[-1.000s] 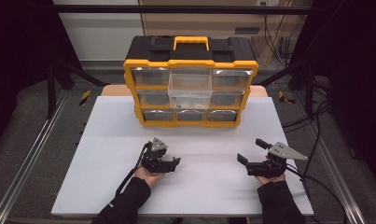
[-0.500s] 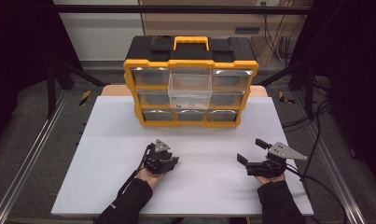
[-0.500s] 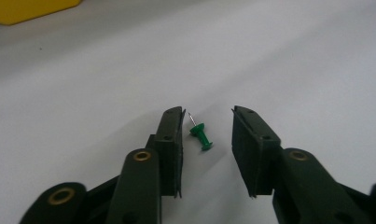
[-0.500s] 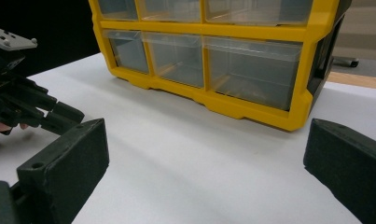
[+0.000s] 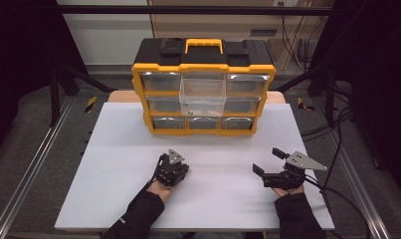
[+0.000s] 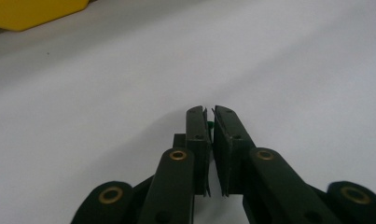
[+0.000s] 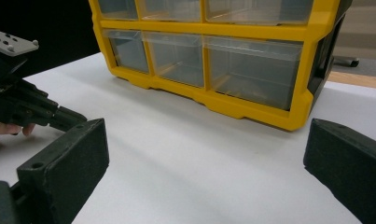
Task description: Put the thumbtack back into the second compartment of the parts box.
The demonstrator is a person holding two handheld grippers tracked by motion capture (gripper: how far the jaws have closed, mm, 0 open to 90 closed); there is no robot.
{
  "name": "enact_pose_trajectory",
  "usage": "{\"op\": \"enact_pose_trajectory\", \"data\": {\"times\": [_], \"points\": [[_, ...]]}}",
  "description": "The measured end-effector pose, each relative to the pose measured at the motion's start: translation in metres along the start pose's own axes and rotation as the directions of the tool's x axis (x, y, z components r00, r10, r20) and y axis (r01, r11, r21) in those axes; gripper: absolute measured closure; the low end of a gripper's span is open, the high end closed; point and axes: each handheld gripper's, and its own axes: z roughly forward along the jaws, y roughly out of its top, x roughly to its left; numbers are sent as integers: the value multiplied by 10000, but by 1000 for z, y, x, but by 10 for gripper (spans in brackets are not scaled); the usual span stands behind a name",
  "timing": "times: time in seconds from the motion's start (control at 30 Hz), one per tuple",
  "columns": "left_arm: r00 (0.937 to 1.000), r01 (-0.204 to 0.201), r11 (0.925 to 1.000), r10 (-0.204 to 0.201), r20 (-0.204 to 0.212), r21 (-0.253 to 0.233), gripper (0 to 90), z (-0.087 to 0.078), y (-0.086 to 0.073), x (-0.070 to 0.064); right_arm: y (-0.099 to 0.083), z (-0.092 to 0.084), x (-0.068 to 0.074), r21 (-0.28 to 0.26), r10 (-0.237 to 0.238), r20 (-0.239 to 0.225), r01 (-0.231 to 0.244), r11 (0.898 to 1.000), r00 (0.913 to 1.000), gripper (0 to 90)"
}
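Note:
A yellow and black drawer organizer stands at the back of the white table; its clear top middle drawer is pulled out. My left gripper rests low on the table in front of it, tilted down. In the left gripper view its jaws are nearly together, with a tiny green piece showing in the slit between them. My right gripper sits on the table's right side, wide open and empty, facing the organizer's lower drawers.
The left gripper also appears at the left of the right gripper view, with fingers of a hand beneath it. Dark frame rails and cables run along the table's sides. Bare white tabletop lies between the two grippers.
My left gripper has shifted slightly right and toward the front edge. The right gripper and the organizer have stayed put.

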Motion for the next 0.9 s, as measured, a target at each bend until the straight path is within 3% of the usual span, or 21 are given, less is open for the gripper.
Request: {"op": "enact_pose_trajectory", "data": {"times": [0.23, 0.4, 0.9], "points": [[9999, 16, 10000, -17, 170, 33, 848, -2, 1, 5, 0, 0, 0, -41, -19, 11, 19, 10000, 10000, 4], [9994, 99, 9996, -90, 337, -255, 849, -13, 4, 8, 0, 0, 0, -37, -31, -8, 31, 10000, 10000, 4], [9968, 259, 9897, -149, 784, -1408, 849, -70, 24, 16, 0, 0, 0, -33, -19, 4, 19, 10000, 10000, 5]]}}
